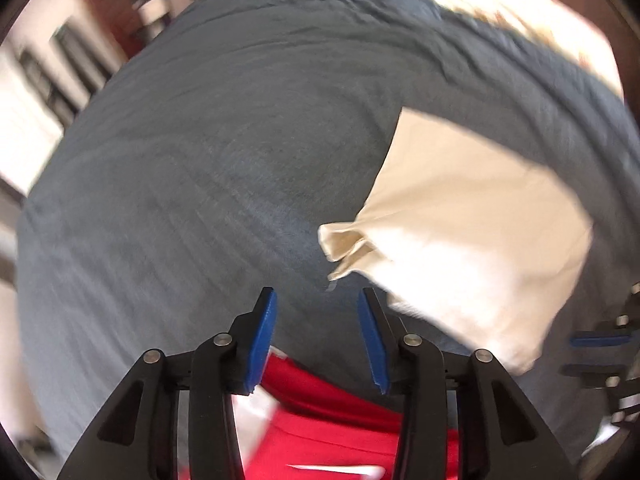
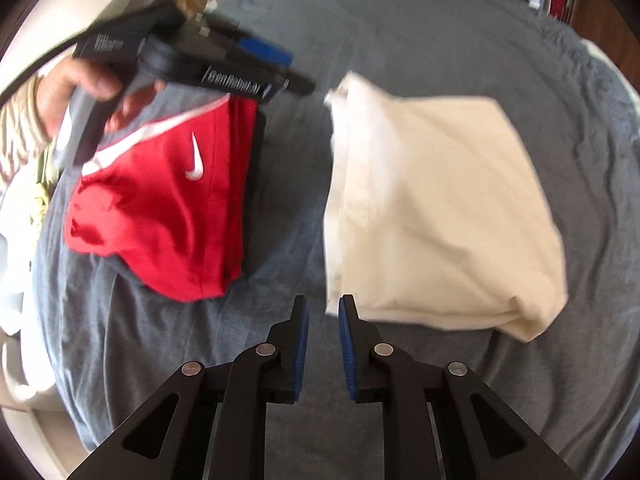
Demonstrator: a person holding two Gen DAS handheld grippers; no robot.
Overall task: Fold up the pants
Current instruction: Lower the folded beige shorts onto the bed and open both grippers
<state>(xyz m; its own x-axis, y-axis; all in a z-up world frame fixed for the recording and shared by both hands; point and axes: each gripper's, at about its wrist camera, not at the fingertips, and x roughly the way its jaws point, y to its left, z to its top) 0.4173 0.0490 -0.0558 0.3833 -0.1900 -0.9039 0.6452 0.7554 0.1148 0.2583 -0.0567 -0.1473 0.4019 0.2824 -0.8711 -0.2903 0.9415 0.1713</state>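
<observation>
Pants [image 2: 436, 208]: cream, lying on the bed [image 2: 400, 40], already folded into a thick, roughly square bundle, well clear of any edge. Same pants in the left wrist view [image 1: 480, 216], right of centre, one loose corner sticking out toward the left tool. Judgement: soft, light, limp cloth, several layers thick, not fragile, somewhat slippery against itself, so layers may slide if pulled by one side only. Best hold looks like the stacked edge on the bundle's left side, or the two near corners, pinching all layers together. The fold looks nearly or fully done; the flared corner could use tucking.

Bed: grey sheet, wrinkled, carries everything.

Red shorts [image 2: 168, 200]: folded, white logo, lying left of the pants with a strip of sheet between, not touching. Not clearly part of this step.

Left tool [image 1: 316, 336]: jaws apart, nothing between the blue pads, only sheet and a bit of red cloth below. Pointing steeply down, just beside the pants' loose corner, not touching. In the right view it [image 2: 256, 56] hangs over the shorts, held by a hand [image 2: 80, 92] with a striped sleeve.

Right tool [image 2: 322, 344]: jaws a narrow gap apart, empty, angled down, tips just short of the pants' near-left corner. Frames blurred.
</observation>
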